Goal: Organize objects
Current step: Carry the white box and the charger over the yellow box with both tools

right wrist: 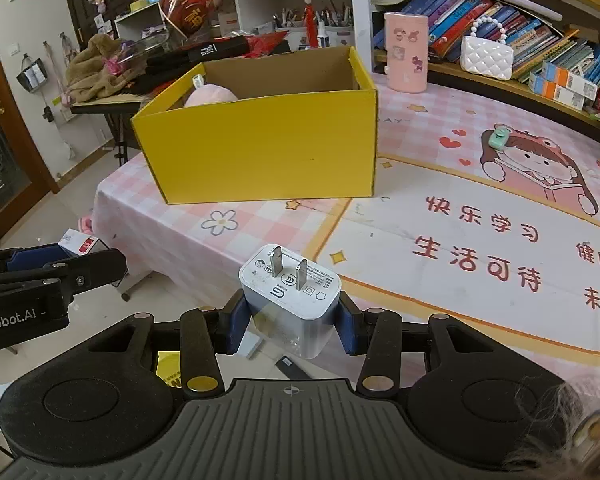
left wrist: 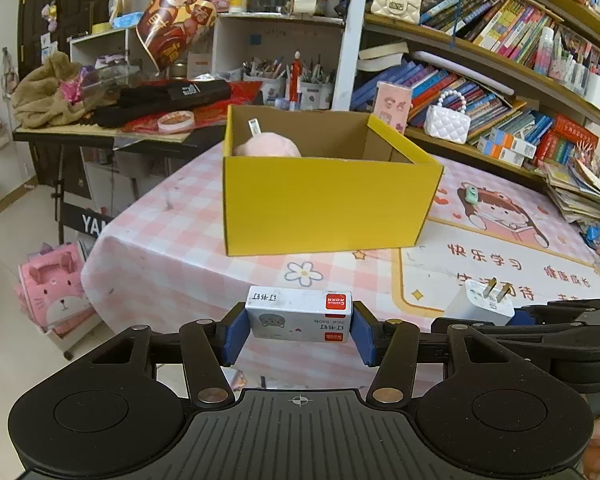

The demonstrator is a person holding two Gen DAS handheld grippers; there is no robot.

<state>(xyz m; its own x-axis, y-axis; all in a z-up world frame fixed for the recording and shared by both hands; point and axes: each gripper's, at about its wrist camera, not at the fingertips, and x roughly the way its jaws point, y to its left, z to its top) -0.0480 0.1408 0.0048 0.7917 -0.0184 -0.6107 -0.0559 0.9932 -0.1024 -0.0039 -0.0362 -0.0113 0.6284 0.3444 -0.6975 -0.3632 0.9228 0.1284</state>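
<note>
An open yellow cardboard box [left wrist: 324, 204] stands on the pink table, with a pink plush toy [left wrist: 266, 146] inside at its left. My left gripper [left wrist: 298, 330] is shut on a small white staples box [left wrist: 299, 314] and holds it above the table's near edge, in front of the yellow box. My right gripper [right wrist: 292, 322] is shut on a white charger plug [right wrist: 290, 300] with its two prongs up, also short of the yellow box [right wrist: 260, 144]. The plug also shows at the right of the left wrist view [left wrist: 482, 300].
The pink checked tablecloth [left wrist: 172, 248] has a cartoon girl print [right wrist: 536, 168]. A small green clip [right wrist: 498, 138] lies on it. A pink cup [right wrist: 406, 52] and white purse [right wrist: 486, 56] stand by the bookshelves. A cluttered keyboard stand [left wrist: 112, 120] is behind left; floor lies below left.
</note>
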